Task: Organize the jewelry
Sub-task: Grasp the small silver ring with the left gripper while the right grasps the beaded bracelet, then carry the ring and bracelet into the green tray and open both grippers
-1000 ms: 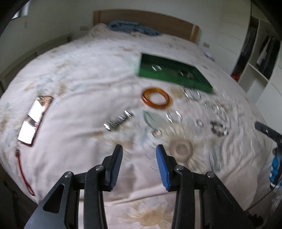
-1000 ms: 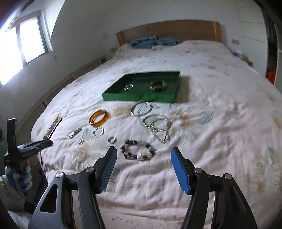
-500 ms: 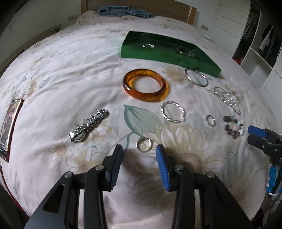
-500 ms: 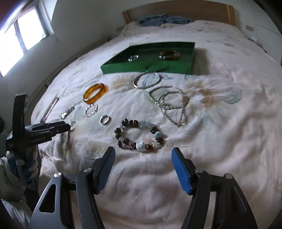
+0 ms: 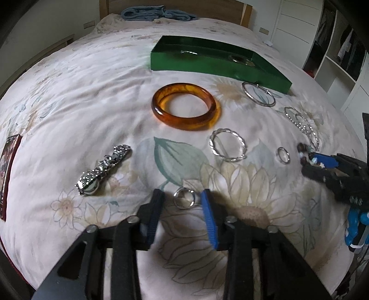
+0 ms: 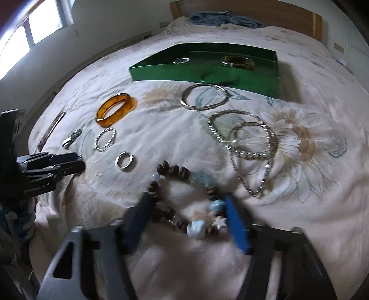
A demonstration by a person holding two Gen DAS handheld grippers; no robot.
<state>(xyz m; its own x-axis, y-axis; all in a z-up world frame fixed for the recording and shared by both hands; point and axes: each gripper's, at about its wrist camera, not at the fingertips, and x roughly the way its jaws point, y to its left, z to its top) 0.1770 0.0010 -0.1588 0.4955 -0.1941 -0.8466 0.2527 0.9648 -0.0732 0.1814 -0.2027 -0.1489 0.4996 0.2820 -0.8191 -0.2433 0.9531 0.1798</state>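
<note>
Straddling small ring [image 5: 184,200], left claw [image 5: 182,203], right claw [image 6: 188,203] maybe around beaded bracelet [image 6: 184,198]

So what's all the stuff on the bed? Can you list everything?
green tray: 1, green, far middle of the bed; holds a small silver piece and a dark bangle
amber bangle: 1, orange-brown, in front of the tray
thin silver hoop: 1, silver, by the tray's near edge
twisted silver bracelet: 1, silver, near the amber bangle
silver rings: 2, silver; the other lies between the left fingers
silver watch: 1, silver, left side
chain necklaces: a tangle, silver, right side
beaded bracelet: 1, brown and pale blue, between the right fingers
blue cloth: 1, blue, by the headboard
left hand-held gripper: black and blue, open
right hand-held gripper: black and blue, open
</note>
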